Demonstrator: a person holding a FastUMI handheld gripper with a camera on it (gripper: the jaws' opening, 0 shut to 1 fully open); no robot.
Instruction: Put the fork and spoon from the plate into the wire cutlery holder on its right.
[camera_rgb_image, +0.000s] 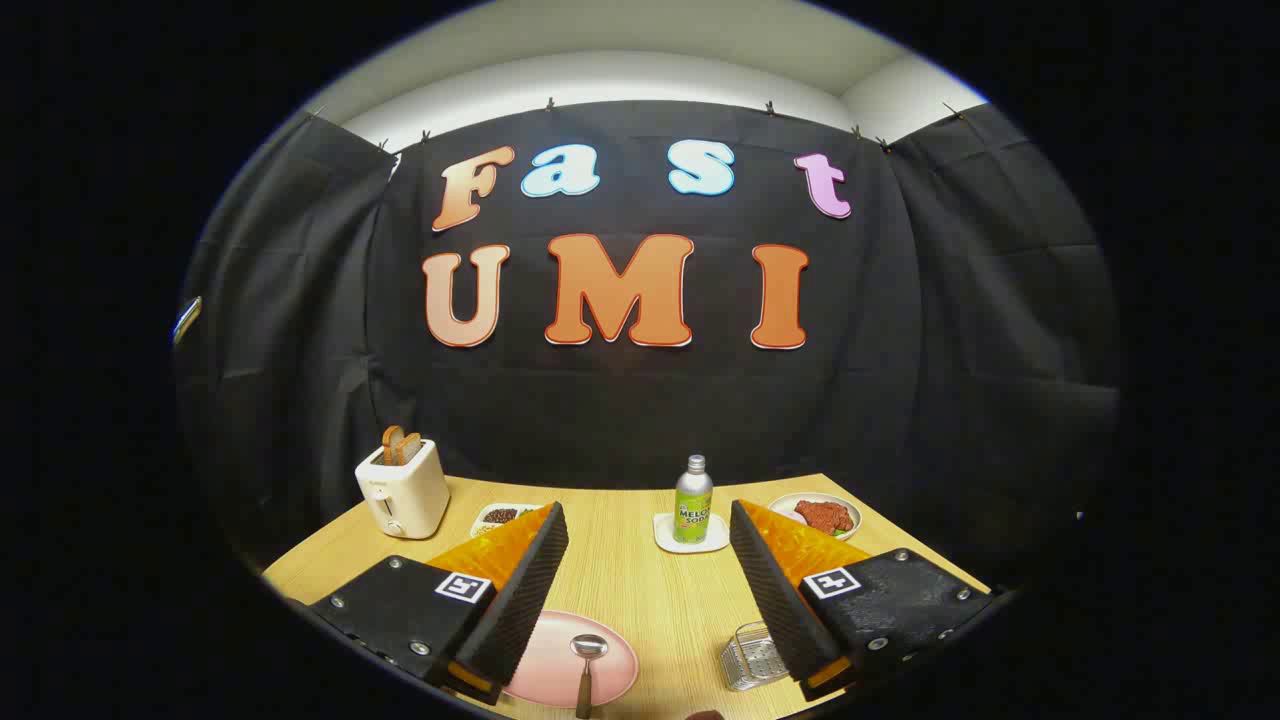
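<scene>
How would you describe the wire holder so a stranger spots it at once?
Start at the wooden table. Near its front edge lies a pink plate with a spoon; the wire holder stands to its right, against one finger of the open hand-held gripper. It alone is metal mesh.

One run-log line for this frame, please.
claw open, empty, above table | spoon on plate | holder right of plate, looks empty | fork not identifiable

The gripper (649, 575) is held above the table, tilted slightly downward and pointed toward the far wall. Its two fingers (520, 590) are spread wide apart, and nothing is gripped or touched by them. The ribbed inner pads (775, 590) are turned toward each other across the gap. The holding hand cannot be made out, perhaps because it lies behind the camera.
</scene>
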